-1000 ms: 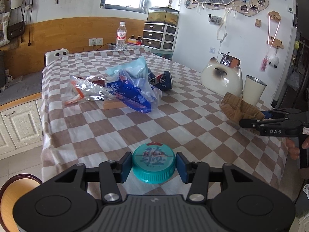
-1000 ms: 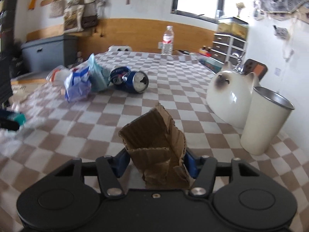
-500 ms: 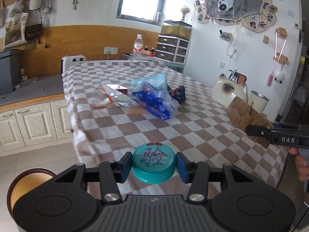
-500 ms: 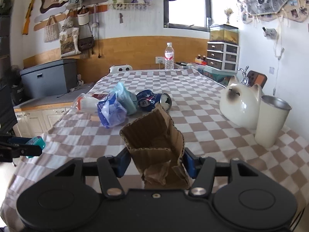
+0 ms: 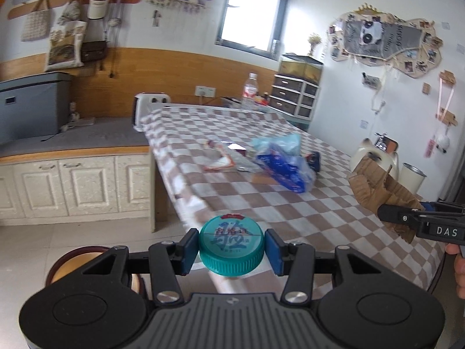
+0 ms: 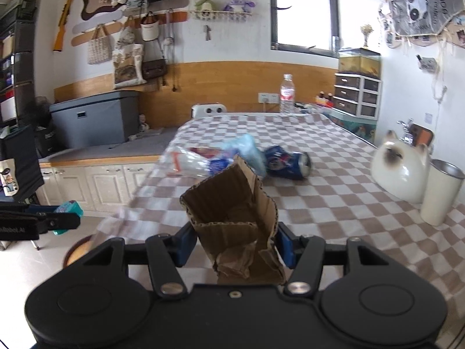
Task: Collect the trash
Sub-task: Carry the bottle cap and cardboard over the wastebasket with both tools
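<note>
- Left tool (image 5: 232,250) grips a teal lid (image 5: 231,244) at lower centre.
- Right tool (image 6: 236,246) clamps torn cardboard (image 6: 232,221), lower centre.
- Carrying step; next, likely release both over the brown bin (image 5: 72,264), lower left.

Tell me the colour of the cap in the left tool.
Teal cap, with blue and red print on top; clearest in the left wrist view.
</note>
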`<action>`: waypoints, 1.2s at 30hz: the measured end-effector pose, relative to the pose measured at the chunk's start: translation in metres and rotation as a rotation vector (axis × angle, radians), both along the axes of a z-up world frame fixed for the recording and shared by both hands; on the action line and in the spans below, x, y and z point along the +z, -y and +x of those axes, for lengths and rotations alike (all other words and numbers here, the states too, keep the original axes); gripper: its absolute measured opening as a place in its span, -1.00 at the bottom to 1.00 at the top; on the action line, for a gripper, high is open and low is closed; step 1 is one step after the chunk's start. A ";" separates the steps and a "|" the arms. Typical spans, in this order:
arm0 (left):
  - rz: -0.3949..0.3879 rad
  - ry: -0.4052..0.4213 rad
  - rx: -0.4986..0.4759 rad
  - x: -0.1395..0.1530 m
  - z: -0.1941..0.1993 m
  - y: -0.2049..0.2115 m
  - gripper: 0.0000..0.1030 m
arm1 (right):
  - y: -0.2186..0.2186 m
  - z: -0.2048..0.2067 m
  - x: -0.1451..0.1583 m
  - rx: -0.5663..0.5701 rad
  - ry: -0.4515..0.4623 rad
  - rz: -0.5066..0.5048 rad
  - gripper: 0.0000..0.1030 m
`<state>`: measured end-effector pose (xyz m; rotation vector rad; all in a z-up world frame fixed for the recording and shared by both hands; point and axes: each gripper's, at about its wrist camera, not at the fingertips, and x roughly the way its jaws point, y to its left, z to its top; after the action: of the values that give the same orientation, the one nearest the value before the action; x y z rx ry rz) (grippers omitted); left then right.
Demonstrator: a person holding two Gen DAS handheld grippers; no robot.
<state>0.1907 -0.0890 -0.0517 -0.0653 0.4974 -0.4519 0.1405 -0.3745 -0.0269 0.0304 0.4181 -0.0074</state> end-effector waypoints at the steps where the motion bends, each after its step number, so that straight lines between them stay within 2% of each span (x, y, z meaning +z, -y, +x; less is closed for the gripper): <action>1: 0.000 0.001 0.012 0.000 -0.001 -0.007 -0.03 | -0.007 0.001 0.001 0.008 0.003 0.001 0.15; 20: 0.000 0.027 0.239 -0.003 -0.013 -0.130 -0.03 | -0.142 0.038 0.013 0.226 0.015 -0.032 0.16; 28: 0.033 0.007 0.315 -0.009 -0.001 -0.162 -0.03 | -0.192 0.073 0.006 0.374 -0.042 -0.056 0.19; 36: 0.084 -0.034 0.335 -0.015 0.039 -0.182 -0.03 | -0.233 0.126 -0.002 0.465 -0.127 -0.067 0.13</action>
<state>0.2296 0.0933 -0.0666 -0.0737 0.5274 -0.1017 0.2662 -0.1417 -0.0284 -0.1343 0.5439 0.4364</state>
